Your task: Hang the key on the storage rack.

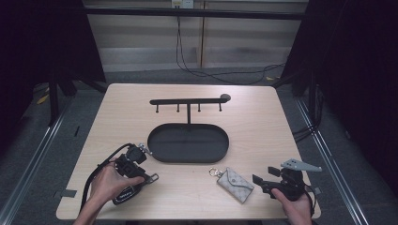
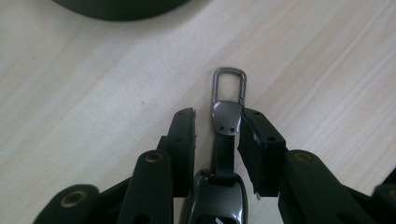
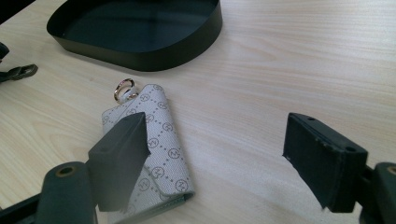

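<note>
Jaws of the left gripper (image 2: 217, 128) stand narrow around a dark key fob (image 2: 218, 200) and its strap, the right pad touching the metal plate at the strap's end while a thin gap shows at the left pad; I cannot tell whether they truly clamp it. From that plate a grey metal clip (image 2: 229, 86) sticks out toward 12 o'clock past the jaw tips and lies on the pale wooden table (image 2: 93, 93). In the high view the left gripper (image 1: 148, 178) sits at about 8 o'clock on the table, held in the person's left hand (image 1: 109, 183), with the clip's tip poking out toward 3 o'clock. Jaws of the right gripper (image 3: 215, 154) stand wide apart with nothing between them; they are over bare wood, and the left one overlaps the edge of a grey patterned key pouch (image 3: 161, 154). That pouch lies flat with its small metal ring (image 3: 123, 88) at its 11 o'clock end. In the high view the pouch (image 1: 234, 183) lies at about 5 o'clock on the table, just at 9 o'clock of the right gripper (image 1: 263, 180), which the right hand (image 1: 295, 206) holds near the front edge. A black oval tray (image 1: 187, 157) sits at the table's centre, and a black hook rack (image 1: 187, 101) stands at 12 o'clock of it.
</note>
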Demonstrator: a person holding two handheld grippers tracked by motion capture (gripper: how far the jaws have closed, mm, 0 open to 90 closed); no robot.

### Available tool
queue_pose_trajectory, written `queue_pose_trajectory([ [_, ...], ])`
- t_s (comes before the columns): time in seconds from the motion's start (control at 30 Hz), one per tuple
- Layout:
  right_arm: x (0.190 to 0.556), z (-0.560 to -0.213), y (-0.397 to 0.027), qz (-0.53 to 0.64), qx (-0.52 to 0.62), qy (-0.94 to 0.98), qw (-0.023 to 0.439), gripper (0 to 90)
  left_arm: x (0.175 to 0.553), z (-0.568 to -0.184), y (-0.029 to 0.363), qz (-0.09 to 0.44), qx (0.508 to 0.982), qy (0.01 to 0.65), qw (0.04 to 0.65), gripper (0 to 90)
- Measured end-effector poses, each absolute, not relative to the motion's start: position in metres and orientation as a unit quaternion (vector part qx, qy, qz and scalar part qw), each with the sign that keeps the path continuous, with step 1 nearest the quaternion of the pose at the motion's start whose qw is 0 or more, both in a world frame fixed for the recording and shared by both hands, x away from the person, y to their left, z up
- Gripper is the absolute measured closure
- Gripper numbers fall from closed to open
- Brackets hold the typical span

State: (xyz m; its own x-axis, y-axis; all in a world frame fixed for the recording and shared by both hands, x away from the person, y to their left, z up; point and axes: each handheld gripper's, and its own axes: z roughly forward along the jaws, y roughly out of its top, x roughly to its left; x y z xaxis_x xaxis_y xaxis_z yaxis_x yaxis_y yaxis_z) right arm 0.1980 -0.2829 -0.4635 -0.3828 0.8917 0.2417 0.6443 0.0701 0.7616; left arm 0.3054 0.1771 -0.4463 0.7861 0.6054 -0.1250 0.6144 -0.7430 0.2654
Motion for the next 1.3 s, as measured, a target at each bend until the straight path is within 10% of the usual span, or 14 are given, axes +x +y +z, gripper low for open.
queue_pose_trajectory([
  [1.3, 0.198, -0.464, -0.282, 0.423, 0.527, 0.724, 0.14, 21.5, 0.312, -0.463, 0.136, -0.012, 0.955, 0.294, 0.041, 70.1],
])
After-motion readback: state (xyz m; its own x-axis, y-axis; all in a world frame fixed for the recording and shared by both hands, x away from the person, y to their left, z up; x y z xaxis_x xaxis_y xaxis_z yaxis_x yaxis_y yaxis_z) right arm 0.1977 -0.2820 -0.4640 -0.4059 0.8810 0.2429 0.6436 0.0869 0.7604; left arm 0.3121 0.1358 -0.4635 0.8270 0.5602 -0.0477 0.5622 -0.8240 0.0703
